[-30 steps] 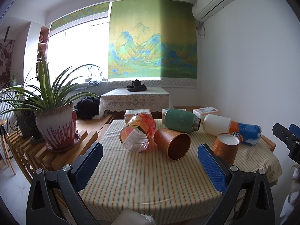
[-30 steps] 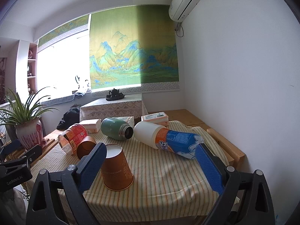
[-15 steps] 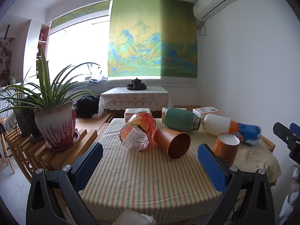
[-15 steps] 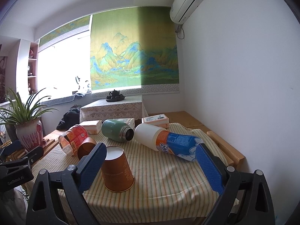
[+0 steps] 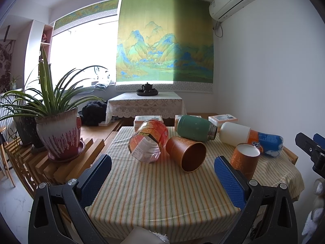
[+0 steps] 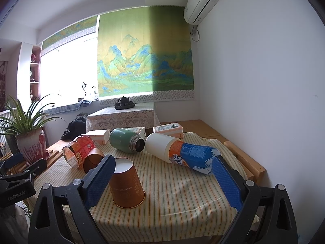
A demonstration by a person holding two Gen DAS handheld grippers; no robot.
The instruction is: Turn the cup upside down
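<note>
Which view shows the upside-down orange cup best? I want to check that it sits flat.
The right wrist view: the upside-down orange cup stands close and large, white base up, its rim visible on the striped tablecloth, only its left edge behind a pad. The left wrist view shows it smaller and farther off, lower part hidden behind the left hand-held gripper.

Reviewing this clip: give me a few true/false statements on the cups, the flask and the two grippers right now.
1. One orange paper cup stands upside down on the striped tablecloth. True.
2. The second paper cup stands upright. False: it lies on its side, mouth toward the camera.
3. The right gripper is shut on a cup. False: it is open, holding nothing.
4. The green flask lies on its side. True.
5. The left gripper is open. True.
</note>
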